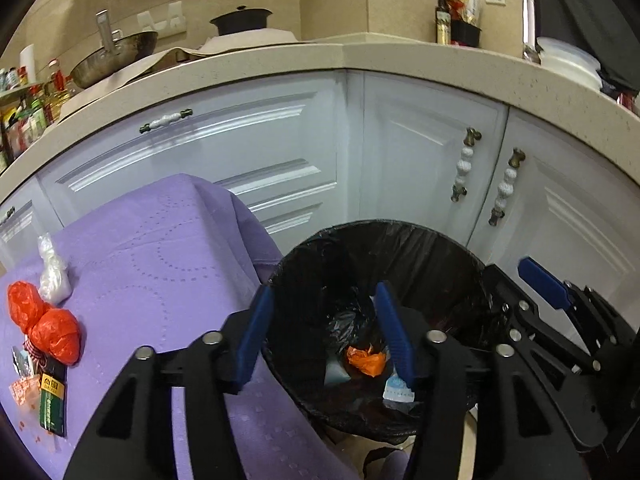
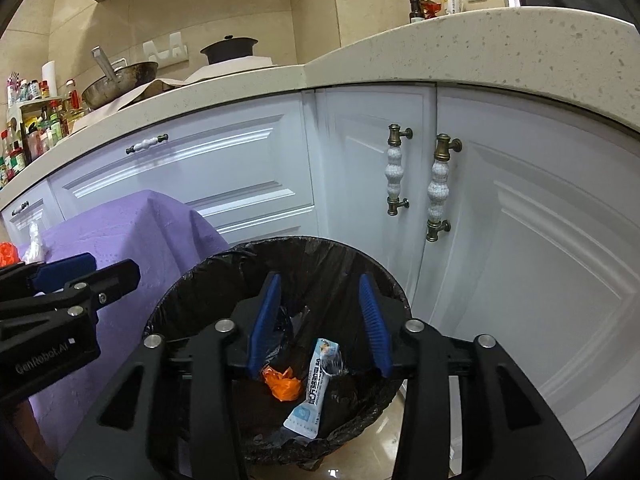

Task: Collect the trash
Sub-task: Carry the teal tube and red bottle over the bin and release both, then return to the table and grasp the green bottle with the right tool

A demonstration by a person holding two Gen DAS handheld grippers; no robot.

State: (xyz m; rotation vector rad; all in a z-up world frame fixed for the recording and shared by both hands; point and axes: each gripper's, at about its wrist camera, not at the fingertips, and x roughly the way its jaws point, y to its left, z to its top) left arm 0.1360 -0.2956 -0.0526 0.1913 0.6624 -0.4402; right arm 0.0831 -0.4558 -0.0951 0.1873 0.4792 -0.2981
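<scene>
A bin lined with a black bag (image 1: 400,236) (image 2: 192,280) stands on the floor by the white cabinets. Inside lie an orange crumpled wrapper (image 1: 366,360) (image 2: 282,386) and a white-blue packet (image 2: 316,392) (image 1: 398,390). My left gripper (image 1: 326,328) is open and empty above the bin's left rim. My right gripper (image 2: 320,308) is open and empty over the bin mouth; it also shows in the left wrist view (image 1: 540,284). On the purple-covered table (image 1: 152,272) lie two red bags (image 1: 44,320), a clear white bag (image 1: 52,272), a green-black packet (image 1: 52,404) and small wrappers (image 1: 22,388).
White cabinet doors with ceramic handles (image 2: 438,188) stand right behind the bin. A speckled countertop (image 1: 360,56) above holds a wok (image 1: 116,56), a black pot (image 1: 240,20), bottles (image 1: 442,16) and a spice rack (image 2: 32,136). Tan floor (image 2: 380,440) shows beneath the bin.
</scene>
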